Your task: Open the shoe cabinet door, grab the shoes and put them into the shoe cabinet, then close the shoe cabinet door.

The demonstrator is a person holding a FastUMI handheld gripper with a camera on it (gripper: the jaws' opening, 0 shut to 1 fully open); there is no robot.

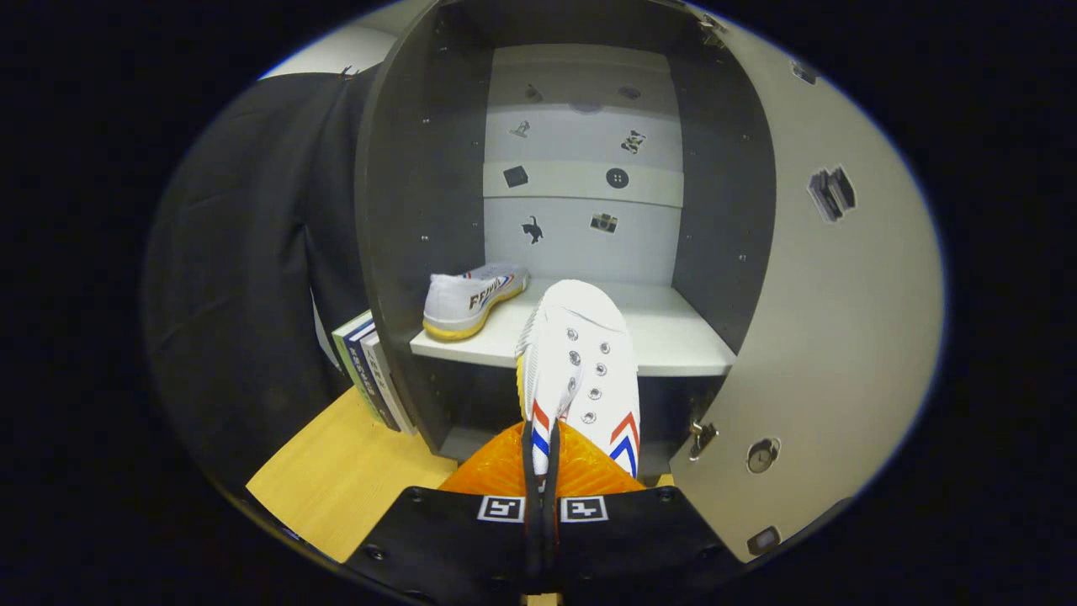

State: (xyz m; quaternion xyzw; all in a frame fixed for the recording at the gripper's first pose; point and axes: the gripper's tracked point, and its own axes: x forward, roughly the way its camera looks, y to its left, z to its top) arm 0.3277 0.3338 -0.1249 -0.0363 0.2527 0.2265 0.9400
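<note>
My gripper (540,480) is shut on the heel end of a white canvas shoe (580,362) with red and blue chevrons. The shoe points forward, its toe reaching over the front edge of the cabinet's white shelf (673,337). A second matching white shoe (471,299) lies on the left part of that shelf, toe toward the back. The shoe cabinet (421,210) has dark side walls and a pale back panel with small stickers. Its door (841,320) stands open to the right of the fingers.
Several upright books (366,366) lean against the cabinet's left outer wall on a light wooden table (336,480). Black cloth hangs to the left of the cabinet. A hinge (701,438) and a round sticker sit low on the open door.
</note>
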